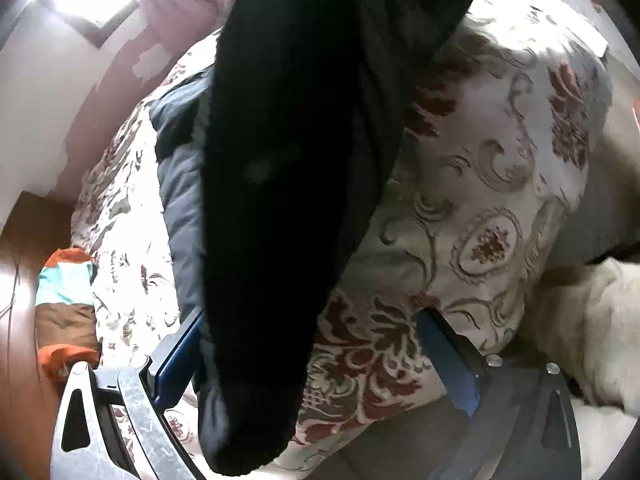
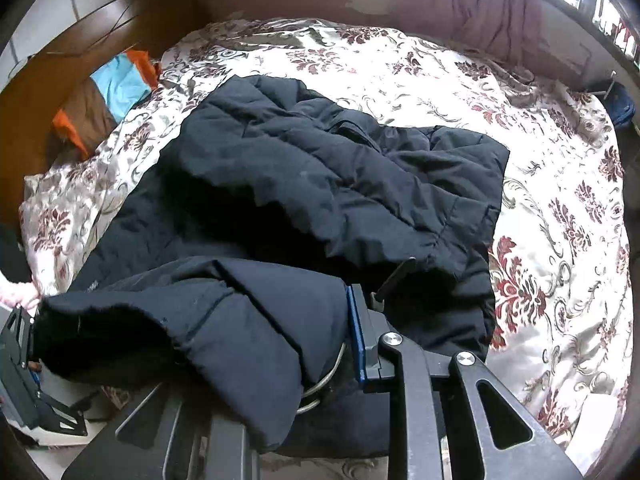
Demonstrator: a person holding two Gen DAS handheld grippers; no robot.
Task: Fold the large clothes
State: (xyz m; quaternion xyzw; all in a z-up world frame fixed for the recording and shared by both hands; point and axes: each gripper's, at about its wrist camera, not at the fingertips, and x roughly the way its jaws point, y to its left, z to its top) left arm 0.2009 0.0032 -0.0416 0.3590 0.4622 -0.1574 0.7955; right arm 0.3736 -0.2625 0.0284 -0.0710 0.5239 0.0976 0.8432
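Note:
A large dark navy padded jacket [image 2: 332,176] lies crumpled on the floral bedspread [image 2: 560,240]. My right gripper [image 2: 280,340] is shut on a fold of the jacket near its front edge; only its right finger [image 2: 360,336] shows, the other is under the cloth. In the left wrist view a dark part of the jacket [image 1: 296,160] hangs close in front of the lens, between the fingers of my left gripper [image 1: 308,344]. The jaws stand wide apart; the cloth touches the left finger [image 1: 180,352] only. The left gripper also shows in the right wrist view [image 2: 20,360] at the jacket's edge.
A wooden headboard [image 2: 100,32] stands at the far left with orange, blue and brown cloth [image 2: 108,96] beside it. A purple curtain [image 2: 492,8] and window are behind the bed. A white furry thing [image 1: 592,320] lies at the right in the left wrist view.

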